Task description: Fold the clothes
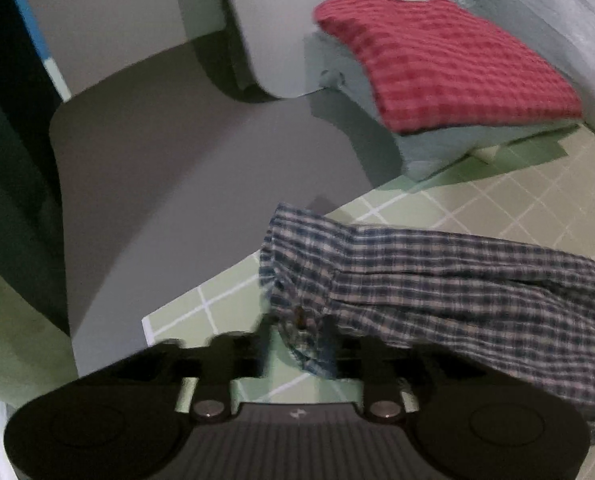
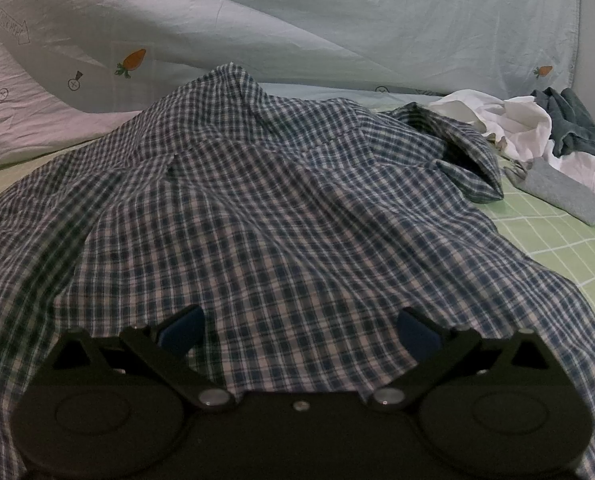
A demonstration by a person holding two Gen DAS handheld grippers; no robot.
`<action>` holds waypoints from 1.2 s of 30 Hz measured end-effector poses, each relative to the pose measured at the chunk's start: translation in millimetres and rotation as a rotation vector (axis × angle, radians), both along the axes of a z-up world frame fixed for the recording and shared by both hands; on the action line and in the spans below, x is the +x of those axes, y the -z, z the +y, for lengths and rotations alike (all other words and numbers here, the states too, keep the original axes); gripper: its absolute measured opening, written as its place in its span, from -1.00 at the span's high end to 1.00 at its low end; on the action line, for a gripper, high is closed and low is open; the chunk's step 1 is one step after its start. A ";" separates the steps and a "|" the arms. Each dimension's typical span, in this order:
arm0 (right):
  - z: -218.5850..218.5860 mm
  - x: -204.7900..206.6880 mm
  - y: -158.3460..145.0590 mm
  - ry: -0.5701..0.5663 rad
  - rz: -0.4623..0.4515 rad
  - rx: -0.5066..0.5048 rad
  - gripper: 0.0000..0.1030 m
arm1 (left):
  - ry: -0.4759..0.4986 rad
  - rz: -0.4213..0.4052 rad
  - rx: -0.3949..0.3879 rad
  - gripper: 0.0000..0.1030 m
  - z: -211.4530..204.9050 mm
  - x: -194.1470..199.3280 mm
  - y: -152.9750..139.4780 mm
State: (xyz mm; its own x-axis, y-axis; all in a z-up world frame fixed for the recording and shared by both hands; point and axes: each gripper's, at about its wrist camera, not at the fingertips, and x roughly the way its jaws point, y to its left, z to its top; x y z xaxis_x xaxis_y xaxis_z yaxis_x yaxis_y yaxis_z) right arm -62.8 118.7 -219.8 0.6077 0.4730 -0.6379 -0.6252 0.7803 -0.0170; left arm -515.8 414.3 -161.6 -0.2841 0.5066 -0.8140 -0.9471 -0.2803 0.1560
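Motion blur smears the left gripper (image 1: 297, 332) so its fingertips vanish into the bunched edge of the blue checked shirt (image 1: 437, 292), which runs off the right edge, while the bed (image 2: 557, 240) lies mostly hidden beneath it.

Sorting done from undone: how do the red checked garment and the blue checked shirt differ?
The red checked garment is folded flat on a stack; the blue checked shirt lies spread and rumpled on the green sheet. Nothing grips the red one; the left gripper pinches the blue shirt's edge. Both are checked.
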 end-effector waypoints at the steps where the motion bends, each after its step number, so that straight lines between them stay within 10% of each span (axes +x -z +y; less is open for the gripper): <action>1: -0.1 0.0 -0.1 0.000 0.000 0.000 -1.00 | 0.012 -0.003 0.013 -0.27 -1.8 3.3 -4.0; 7: -1.3 0.6 -1.2 -0.005 0.009 0.007 -1.00 | 0.155 -0.047 0.094 -0.65 -13.9 41.3 -26.9; 16: -12.3 5.7 -14.8 -0.130 0.126 -0.049 -1.00 | 0.567 -0.189 0.018 -0.81 -78.3 152.8 -28.9; 24: -56.6 43.3 -40.5 -0.053 0.102 -0.060 -1.00 | 0.917 -0.074 -0.006 -0.93 -155.6 249.0 -36.5; 36: -26.5 160.3 -65.6 -0.026 -0.168 -0.210 -1.00 | 0.992 -0.063 -0.029 -0.93 -175.0 330.3 -60.3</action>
State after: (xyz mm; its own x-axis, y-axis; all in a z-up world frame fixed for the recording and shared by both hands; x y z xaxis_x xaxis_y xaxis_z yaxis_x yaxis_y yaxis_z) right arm 97.5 92.2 -154.3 0.7031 0.3577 -0.6145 -0.6193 0.7327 -0.2821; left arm -185.5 239.3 -101.3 0.3018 0.4707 -0.8291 -0.7576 0.6463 0.0912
